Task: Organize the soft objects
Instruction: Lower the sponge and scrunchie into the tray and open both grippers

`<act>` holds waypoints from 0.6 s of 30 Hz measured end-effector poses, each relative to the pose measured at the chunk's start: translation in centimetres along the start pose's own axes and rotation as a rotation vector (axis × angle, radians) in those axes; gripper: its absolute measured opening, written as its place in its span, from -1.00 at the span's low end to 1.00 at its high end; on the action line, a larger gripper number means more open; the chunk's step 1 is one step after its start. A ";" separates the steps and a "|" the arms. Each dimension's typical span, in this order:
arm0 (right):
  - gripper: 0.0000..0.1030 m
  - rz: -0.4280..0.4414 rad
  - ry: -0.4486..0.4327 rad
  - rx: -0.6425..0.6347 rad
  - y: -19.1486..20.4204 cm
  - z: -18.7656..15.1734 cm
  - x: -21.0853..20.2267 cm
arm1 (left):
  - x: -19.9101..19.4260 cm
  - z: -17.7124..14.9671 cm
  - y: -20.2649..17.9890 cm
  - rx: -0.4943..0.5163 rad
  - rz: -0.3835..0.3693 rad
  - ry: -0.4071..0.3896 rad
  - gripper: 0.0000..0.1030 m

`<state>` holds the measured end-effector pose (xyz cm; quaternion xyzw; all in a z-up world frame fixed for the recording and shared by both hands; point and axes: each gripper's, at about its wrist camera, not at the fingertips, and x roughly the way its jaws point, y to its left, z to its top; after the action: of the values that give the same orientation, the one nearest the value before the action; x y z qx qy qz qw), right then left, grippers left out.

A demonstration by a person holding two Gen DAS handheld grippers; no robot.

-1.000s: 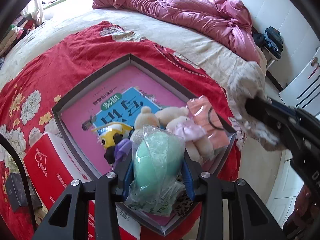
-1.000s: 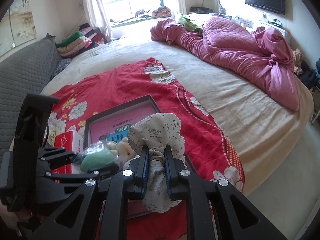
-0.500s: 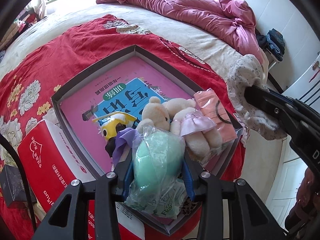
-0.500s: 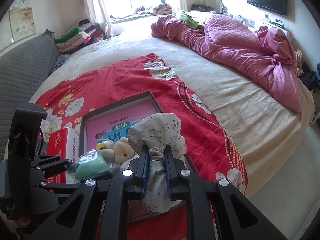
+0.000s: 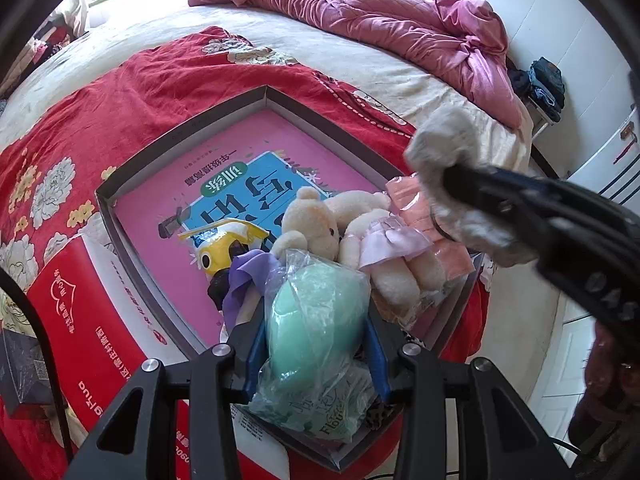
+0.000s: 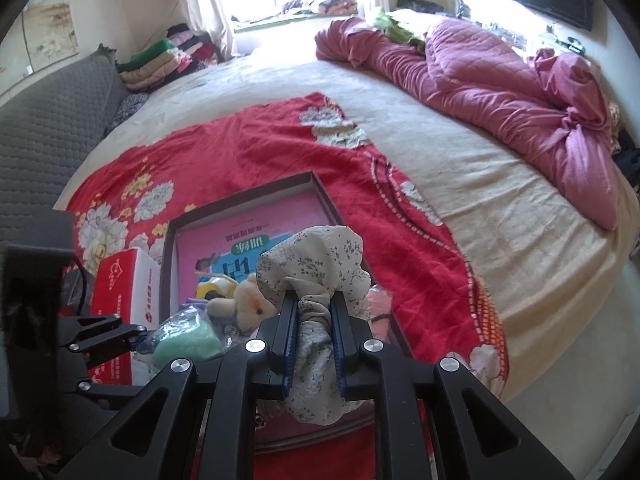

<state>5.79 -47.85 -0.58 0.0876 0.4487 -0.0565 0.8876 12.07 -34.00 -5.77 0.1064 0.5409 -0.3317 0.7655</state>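
Holding a mint-green soft item in a clear crinkled bag (image 5: 316, 320), the left gripper (image 5: 316, 344) has its blue pads pressed on both sides of the bag, over the near corner of the shallow grey box (image 5: 120, 184). The right gripper (image 6: 314, 332) pinches a bunched cream cloth with small grey sprigs (image 6: 316, 264); its jaws are easing apart at this moment, cloth between them, and the pads look to be touching it, though the fisheye edge makes that hard to confirm. The cloth hangs over the box's right rim. Inside the box: a pink-and-blue book (image 5: 240, 184) flat on the floor, a cream teddy bear (image 5: 312, 220), a yellow toy (image 5: 220, 248) and a peach bagged item (image 5: 424, 216), crowded toward the near-right corner. The far-left half of the book is uncovered. A red carton (image 5: 80, 320) sits just beside the box's left wall on the red floral blanket (image 5: 120, 92).
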 end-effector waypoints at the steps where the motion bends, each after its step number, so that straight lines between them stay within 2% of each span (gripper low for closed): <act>1: -0.67 0.004 0.015 0.003 0.0 0.0 0.6 | 0.0 0.0 0.0 0.001 0.002 0.001 -0.18; 7: -0.64 -0.014 0.068 0.004 -0.2 -0.1 3.0 | 0.1 0.2 0.0 0.003 -0.002 0.001 -0.18; 14: -0.54 -0.015 0.082 0.018 -0.4 -0.6 4.5 | -0.1 0.2 0.1 -0.003 -0.008 -0.002 -0.17; 18: -0.33 -0.006 0.079 0.021 -0.4 -0.8 4.7 | 0.1 0.3 0.1 -0.006 -0.008 -0.004 -0.17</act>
<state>7.88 -48.17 -4.82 0.0979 0.4829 -0.0605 0.8681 12.36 -34.08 -5.77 0.1011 0.5409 -0.3335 0.7655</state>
